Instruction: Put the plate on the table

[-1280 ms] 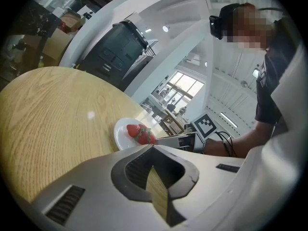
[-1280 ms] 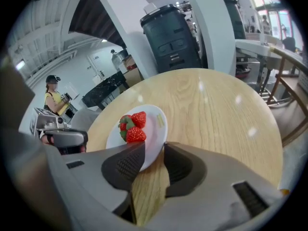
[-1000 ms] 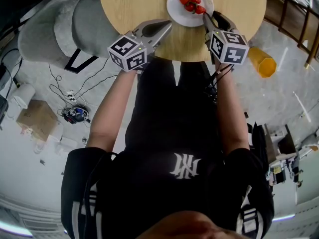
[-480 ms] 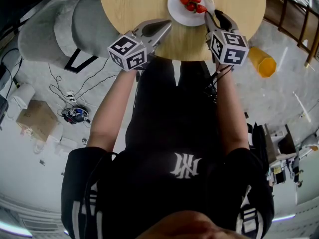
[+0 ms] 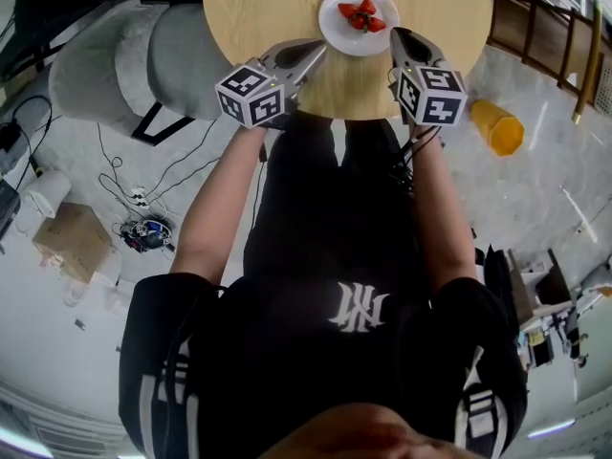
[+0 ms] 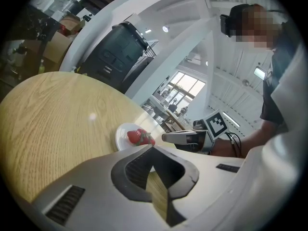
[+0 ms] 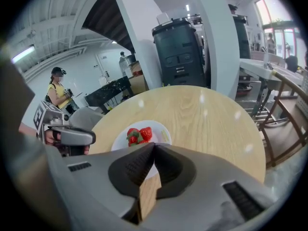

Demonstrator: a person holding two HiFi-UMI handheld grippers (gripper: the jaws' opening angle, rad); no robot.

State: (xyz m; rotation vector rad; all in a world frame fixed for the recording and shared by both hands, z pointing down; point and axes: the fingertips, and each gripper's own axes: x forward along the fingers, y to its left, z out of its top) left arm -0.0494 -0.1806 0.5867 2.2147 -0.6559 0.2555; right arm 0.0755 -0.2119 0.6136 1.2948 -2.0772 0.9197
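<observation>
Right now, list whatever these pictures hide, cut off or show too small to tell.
- Table: far edge cut off by the head view's top border; its legs hidden under the top.
- Plate: near rim hidden behind the left gripper, shut, in the left gripper view.
- Strawberries: too small and overlapping to count in any view.
- Orange container on the floor: too small in the head view to identify.

No legible words or numbers are showing anywhere. A white emblem (image 5: pixel 354 314) is sitting on the black shirt (image 5: pixel 306 218), low centre of the head view, its interlaced letters too stylised to read. Black-and-white square markers are showing on the left cube (image 5: pixel 251 94) and right cube (image 5: pixel 430 96), upper middle.
</observation>
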